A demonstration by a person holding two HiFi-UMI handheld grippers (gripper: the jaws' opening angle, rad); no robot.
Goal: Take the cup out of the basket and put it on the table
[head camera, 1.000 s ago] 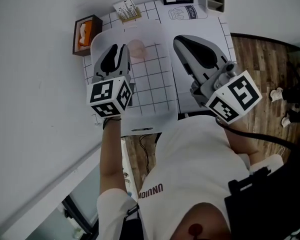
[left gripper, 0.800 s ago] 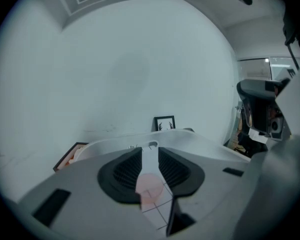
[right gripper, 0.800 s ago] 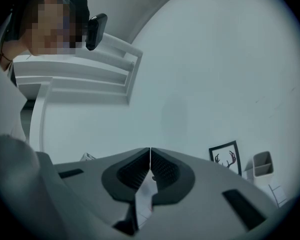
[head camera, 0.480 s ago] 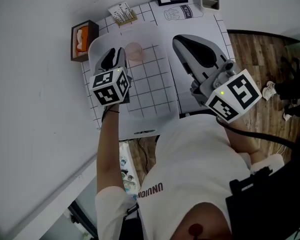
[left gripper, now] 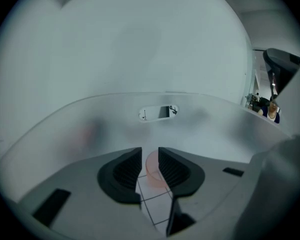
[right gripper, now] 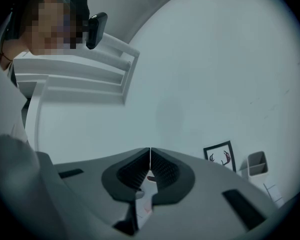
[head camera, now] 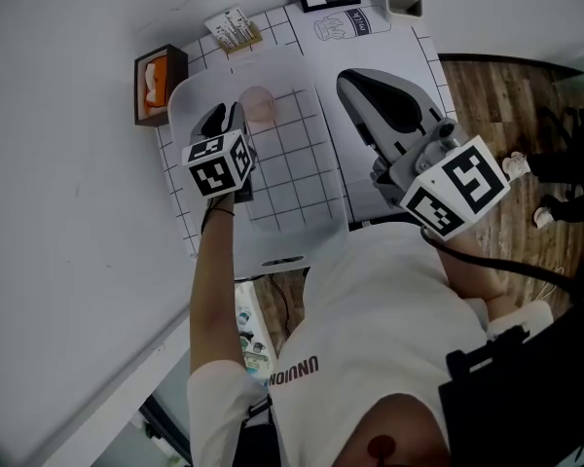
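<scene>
Reaching deeper into the basket (head camera: pixel 181 100) than a second ago, the left gripper (head camera: pixel 231 115) holds its fingers (left gripper: pixel 123 172) spread with the pink cup (head camera: pixel 260 103), standing at the basket's far end, framed in their gap; a grasp looks imminent. The right gripper's (head camera: pixel 350 78) fingers are pressed together, idle.

Cup (head camera: pixel 260 104): small, pale pink, translucent, standing upright with its open mouth up on the floor of the basket (head camera: pixel 190 88), close to the far wall. Basket: wide, shallow, frosted white plastic with rounded corners, a handle slot (left gripper: pixel 158 113) cut in its end wall, and a floor through which grid lines show. It rests flat on the white, grid-lined tabletop (head camera: pixel 370 52), toward the left side.
</scene>
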